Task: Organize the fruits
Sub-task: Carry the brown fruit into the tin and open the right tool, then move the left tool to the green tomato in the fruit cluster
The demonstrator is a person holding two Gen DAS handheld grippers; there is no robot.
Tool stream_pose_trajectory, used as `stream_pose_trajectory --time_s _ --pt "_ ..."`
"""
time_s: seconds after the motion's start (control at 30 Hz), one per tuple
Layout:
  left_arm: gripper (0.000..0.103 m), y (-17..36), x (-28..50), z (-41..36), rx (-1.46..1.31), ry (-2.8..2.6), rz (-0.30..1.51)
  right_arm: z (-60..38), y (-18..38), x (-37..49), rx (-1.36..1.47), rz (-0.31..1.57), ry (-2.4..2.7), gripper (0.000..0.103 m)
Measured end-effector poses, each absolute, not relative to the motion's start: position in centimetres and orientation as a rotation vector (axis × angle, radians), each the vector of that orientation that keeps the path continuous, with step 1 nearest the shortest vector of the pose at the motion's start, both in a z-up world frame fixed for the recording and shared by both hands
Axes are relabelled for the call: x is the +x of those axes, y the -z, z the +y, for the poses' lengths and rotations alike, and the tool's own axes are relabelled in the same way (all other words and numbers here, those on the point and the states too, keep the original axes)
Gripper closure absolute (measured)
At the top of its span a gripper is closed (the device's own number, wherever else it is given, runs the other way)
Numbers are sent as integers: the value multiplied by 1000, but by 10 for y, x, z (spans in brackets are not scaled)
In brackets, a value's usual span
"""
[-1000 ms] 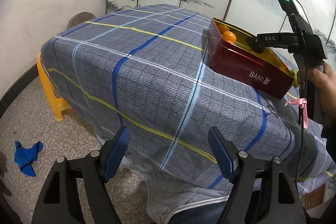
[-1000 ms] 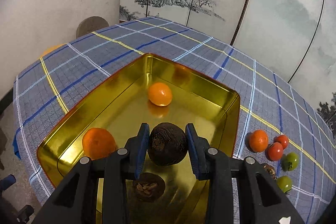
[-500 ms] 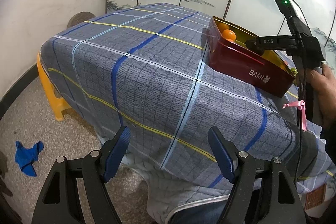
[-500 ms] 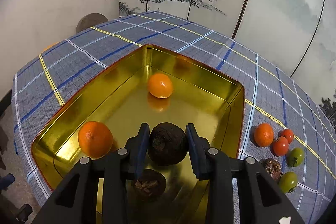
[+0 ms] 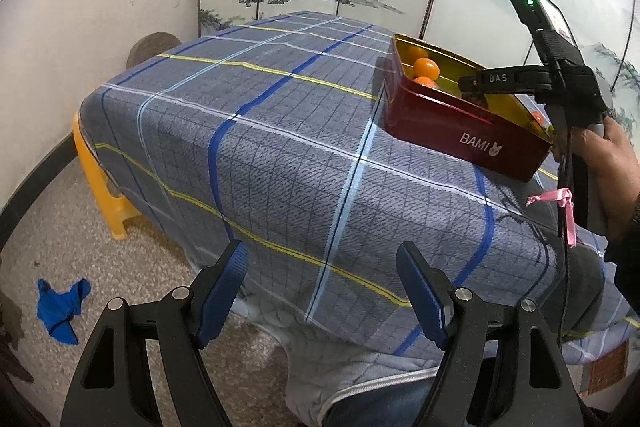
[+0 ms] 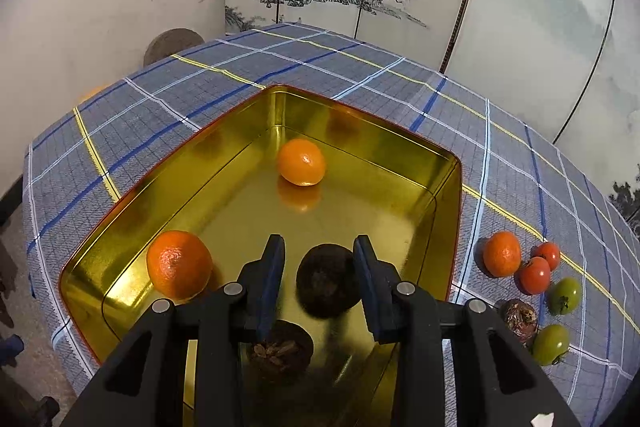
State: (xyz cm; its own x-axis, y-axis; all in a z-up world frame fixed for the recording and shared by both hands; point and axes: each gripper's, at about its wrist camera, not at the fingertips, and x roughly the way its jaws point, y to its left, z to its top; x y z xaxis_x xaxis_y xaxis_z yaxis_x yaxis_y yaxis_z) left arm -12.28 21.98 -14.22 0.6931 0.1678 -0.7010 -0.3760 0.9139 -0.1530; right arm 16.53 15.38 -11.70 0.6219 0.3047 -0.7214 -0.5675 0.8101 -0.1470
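L gripper point(image 5: 320, 267) hung off the near edge of the bench, jaws mid-open, nothing between them. Prob. parked clear so R had the tin to itself.

R gripper point(image 6: 318, 241) was tilted down into the open gold-lined rectangular metal tin point(image 6: 360, 131). Jaws were narrow, w/ the dark brown round fruit point(image 6: 326, 281) between them over the tin's near end. There was a visible gap on the left-pad side, and the fruit was blurred while the jaws were sharp. It read as loose, not clamped, i.e. at the drop-off point. The dark shape on the tin floor below it was a reflection or a 2nd fruit, couldn't tell.

Already in the tin were a large dimpled orange point(image 6: 179, 264) at the near-left corner and a smooth smaller orange point(image 6: 301, 161) toward the far wall, well apart. The shiny floor mirrored both.

Not yet sorted, on the blue-grey plaid cloth over the bench point(image 6: 360, 67), just R of the tin, was a cluster: small orange point(image 6: 501, 253), two red round fruits point(image 6: 535, 275), two green round fruits point(image 6: 564, 295) and a dark wrinkled fruit point(image 6: 520, 315). It sat close to the tin, so short carries. Task looked roughly 1/3 done.

Writing: white "BAMI" + rabbit logo on the tin's dark-red outer side point(image 5: 474, 138); "DAS" on the R gripper's arm in the L view. Nothing else legible.
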Motion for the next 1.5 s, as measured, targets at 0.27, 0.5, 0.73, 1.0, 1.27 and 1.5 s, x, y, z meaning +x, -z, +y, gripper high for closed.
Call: stream_pose_trajectory --time_s 0.27,0.5,0.73,1.0,1.27,1.5 --pt "26 132 -125 212 -264 -315 739 153 117 165 -368 740 -523 70" --pt "26 125 -124 204 -233 -320 735 149 103 156 -339 702 -551 48" --pt "26 107 -106 186 -166 -271 705 120 61 138 -270 570 -571 11" --pt "26 52 -43 135 -118 -94 601 -20 57 174 -142 547 -315 3" --pt "26 32 35 54 -80 114 616 -200 93 205 90 631 -3 3" --pt "26 54 104 -28 -13 203 673 -267 116 202 253 675 62 2"
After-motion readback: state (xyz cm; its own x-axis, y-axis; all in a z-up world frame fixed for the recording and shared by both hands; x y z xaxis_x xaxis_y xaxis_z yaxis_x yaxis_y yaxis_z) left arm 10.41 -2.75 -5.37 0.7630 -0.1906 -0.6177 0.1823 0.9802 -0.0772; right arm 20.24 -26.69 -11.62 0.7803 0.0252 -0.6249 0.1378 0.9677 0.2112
